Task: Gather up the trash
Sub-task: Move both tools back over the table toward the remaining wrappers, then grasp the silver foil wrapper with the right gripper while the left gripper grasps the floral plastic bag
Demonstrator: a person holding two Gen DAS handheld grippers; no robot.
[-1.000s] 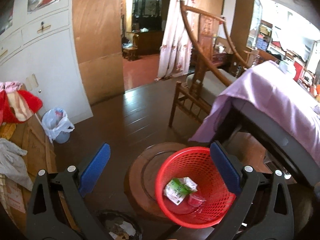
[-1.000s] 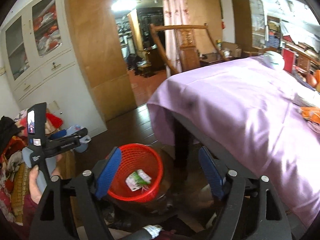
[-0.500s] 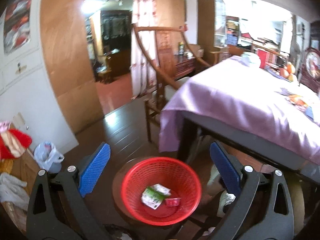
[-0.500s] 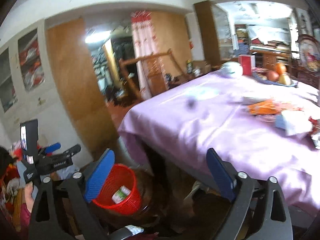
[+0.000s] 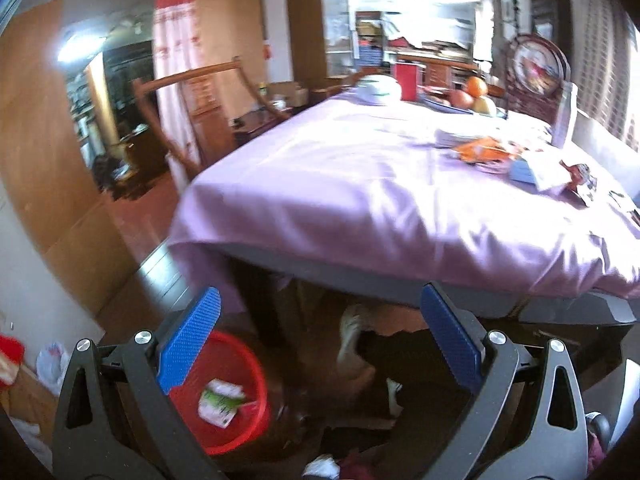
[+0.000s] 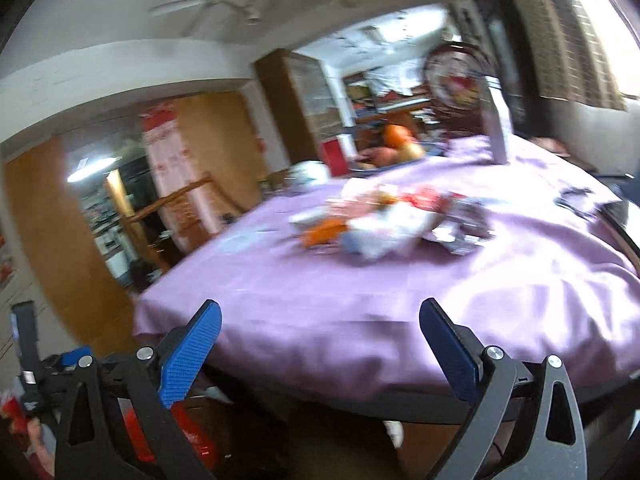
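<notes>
Now both grippers are facing the near edge of the table [image 5: 460, 296], where the purple cloth [image 5: 360, 200] is hanging over the rim. Left gripper [image 5: 320, 344] is standing spread wide, nothing between its blue pads. Right gripper [image 6: 320, 344] is likewise spread wide and empty, its pads hovering just short of the cloth's edge. Open room is lying between that edge and the trash pile [image 6: 380, 224] toward the middle of the tabletop: bare cloth, no obstacles. Fruit bowl [image 6: 392, 148] is sitting beyond the pile, well apart from the grippers. Under the table the space is dark and crowded. Red basket [image 5: 232, 392] is sitting on the floor at lower left in the left view, beside a table leg, holding a green-and-white wrapper [image 5: 220, 400].

Compared with a second ago, both views are swinging away from the basket toward the tabletop; the basket is sliding from centre to the corner, and the right gripper's pads are standing wider.
</notes>
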